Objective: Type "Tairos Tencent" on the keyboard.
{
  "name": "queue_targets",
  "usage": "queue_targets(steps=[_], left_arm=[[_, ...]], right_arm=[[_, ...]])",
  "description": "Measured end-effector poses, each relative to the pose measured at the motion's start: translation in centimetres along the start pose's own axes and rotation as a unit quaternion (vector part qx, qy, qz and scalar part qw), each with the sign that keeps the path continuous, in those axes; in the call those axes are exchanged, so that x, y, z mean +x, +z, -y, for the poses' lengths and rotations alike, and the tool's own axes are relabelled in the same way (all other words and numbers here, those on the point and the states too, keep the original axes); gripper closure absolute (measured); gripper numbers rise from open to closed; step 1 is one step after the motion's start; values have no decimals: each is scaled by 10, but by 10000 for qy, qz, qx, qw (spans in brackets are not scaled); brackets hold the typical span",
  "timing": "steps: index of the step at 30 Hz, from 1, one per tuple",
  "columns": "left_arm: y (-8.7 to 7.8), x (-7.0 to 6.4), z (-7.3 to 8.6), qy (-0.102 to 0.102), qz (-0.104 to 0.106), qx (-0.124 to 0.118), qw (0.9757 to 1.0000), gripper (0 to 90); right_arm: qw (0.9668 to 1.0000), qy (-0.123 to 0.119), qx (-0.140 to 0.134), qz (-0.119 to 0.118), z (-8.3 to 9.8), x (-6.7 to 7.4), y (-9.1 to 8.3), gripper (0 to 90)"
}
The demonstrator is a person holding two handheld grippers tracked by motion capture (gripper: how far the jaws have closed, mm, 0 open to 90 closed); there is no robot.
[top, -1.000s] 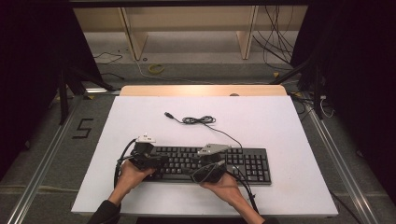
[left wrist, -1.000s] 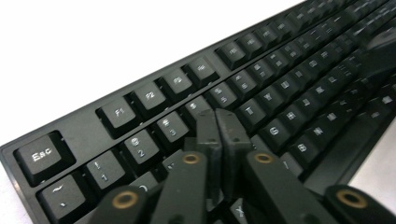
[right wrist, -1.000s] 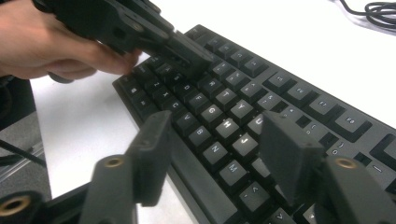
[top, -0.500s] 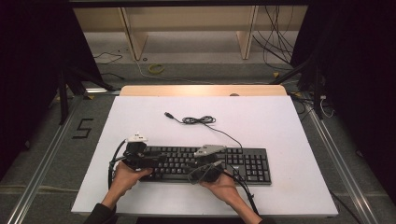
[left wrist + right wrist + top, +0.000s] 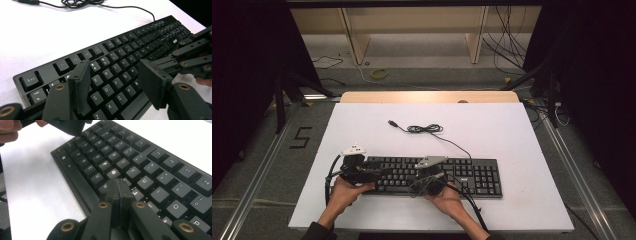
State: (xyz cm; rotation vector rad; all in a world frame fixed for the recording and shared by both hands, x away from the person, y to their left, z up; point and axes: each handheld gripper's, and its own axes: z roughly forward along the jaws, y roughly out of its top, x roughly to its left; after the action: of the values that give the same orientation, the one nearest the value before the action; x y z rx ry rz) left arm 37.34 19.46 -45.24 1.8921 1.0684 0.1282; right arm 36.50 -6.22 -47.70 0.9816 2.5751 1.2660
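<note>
On the white table [image 5: 492, 135], the black keyboard [image 5: 462, 175] lies toward six o'clock of the tabletop, long side running from nine to three. At its nine o'clock end the person's left hand [image 5: 343, 192] holds the left gripper [image 5: 374, 171] over the first key columns. In the left gripper view its jaws stand spread above the letter rows, having just been opening, with nothing clamped between them. Toward the middle of the keyboard, at its six o'clock edge, the right hand [image 5: 447, 199] holds the right gripper [image 5: 428, 181]. In the right gripper view [image 5: 119, 185] its jaws have just closed and are pressed together, tips down among the keys just below the G key, gripping nothing. The keyboard's cable [image 5: 424, 129] lies coiled at twelve o'clock.
</note>
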Motion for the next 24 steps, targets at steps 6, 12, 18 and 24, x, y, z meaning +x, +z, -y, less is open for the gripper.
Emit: queue_targets(steps=[6,12,18,24], left_arm=[[-1,-2,1,7,15,-33,10000,390],[-3,-3,2,22,12,-76,10000,381],[-3,-3,3,21,10,-83,10000,376],[-4,-3,4,16,1,-96,10000,376]], right_arm=[[10000,17,40,-3,0,0,2,900],[10000,1,47,8,1,0,3,900],[10000,8,94,30,1,0,5,900],[9999,-19,143,52,3,0,8,900]])
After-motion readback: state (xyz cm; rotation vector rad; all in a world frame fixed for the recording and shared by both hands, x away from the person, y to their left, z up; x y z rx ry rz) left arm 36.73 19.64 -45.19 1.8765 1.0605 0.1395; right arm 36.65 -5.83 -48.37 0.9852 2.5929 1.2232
